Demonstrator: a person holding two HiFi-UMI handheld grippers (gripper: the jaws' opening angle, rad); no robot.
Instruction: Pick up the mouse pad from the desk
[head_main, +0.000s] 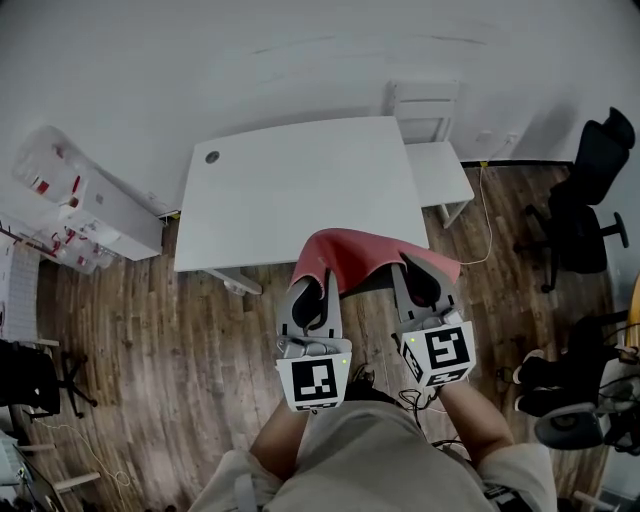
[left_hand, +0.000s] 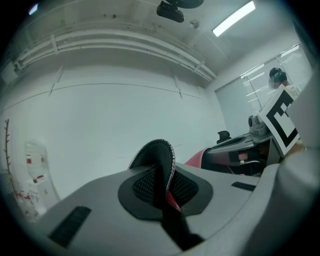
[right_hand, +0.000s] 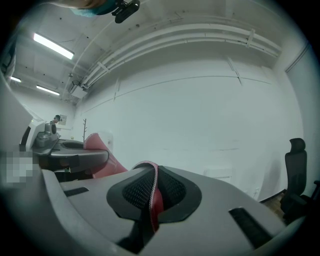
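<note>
Red mouse pad, off the desk: hangs in the air at the near edge of the white desk, mostly over the wooden floor; sags in a shallow drape between the two grippers, red face up; far edge overlaps the desk's front edge in the head view, touching it or not, cannot tell.

Pinched at the near left corner by the left gripper: jaws closed on the pad; black underside and white-stitched rim fold upward between the mesh pads in the left gripper view; sliver of red lower in the gap.

Pinched at the near right corner by the right gripper: jaws closed on the pad as well; red cloth and stitched rim squeezed between the mesh pads in the right gripper view; more of the red sheet off to the left there, running toward the other gripper.

Side by side, both grippers, marker cubes toward the person's torso at the bottom of the head view.

Bare white desktop beyond, save for a round grommet hole at the far left corner; white chair at the desk's right end, against the white wall; white cable trailing over the floor beside it; black office chair further right; clear plastic storage boxes stacked to the left of the desk.
</note>
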